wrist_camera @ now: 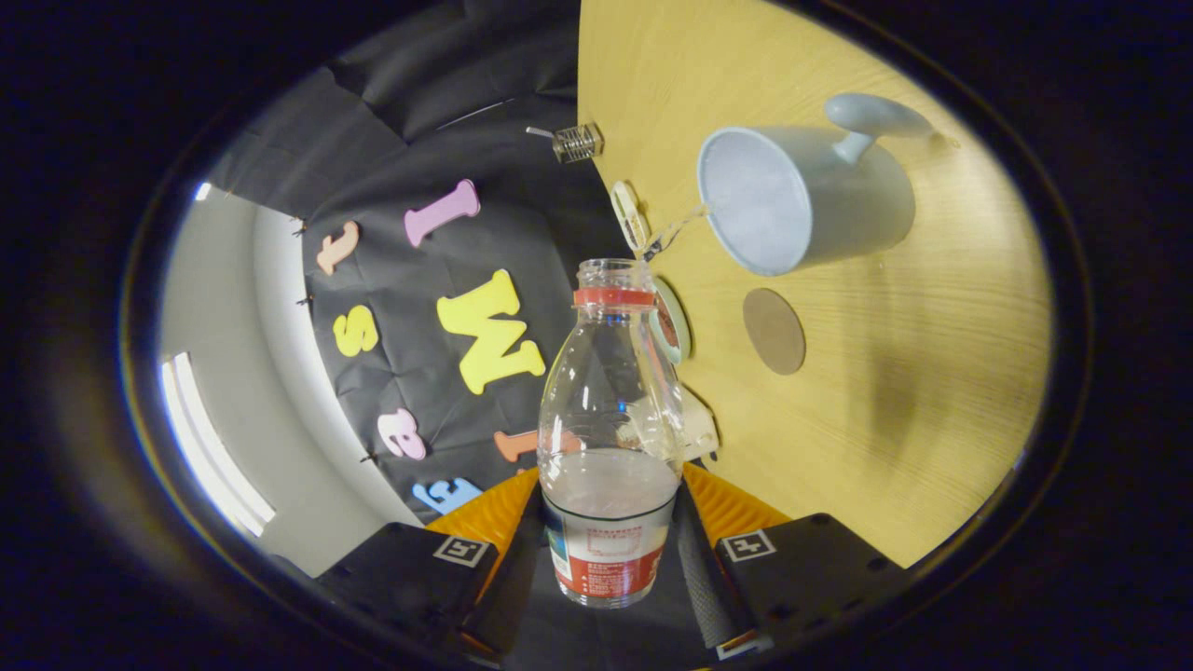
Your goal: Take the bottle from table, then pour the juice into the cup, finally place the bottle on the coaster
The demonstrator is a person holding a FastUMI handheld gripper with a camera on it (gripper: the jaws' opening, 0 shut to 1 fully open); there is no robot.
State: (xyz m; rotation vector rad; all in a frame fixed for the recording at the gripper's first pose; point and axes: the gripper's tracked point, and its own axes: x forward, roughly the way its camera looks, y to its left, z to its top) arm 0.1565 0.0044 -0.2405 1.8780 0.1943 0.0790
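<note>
Fig.: Gripper (610, 550) clamped on bottle (610, 438), tilted toward cup (806, 200).
Both fingers press bottle's lower body at label; cap off, liquid w/ pale surface in lower part. Thin stream (676, 228) runs from bottle mouth to cup rim. Round coaster (774, 331) lies on wood table (885, 419) just beside cup.

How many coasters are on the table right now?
1. The round brown coaster lies on the wooden table, just beside the grey cup, beyond the bottle clamped between the gripper fingers. Others may be hidden.
</note>
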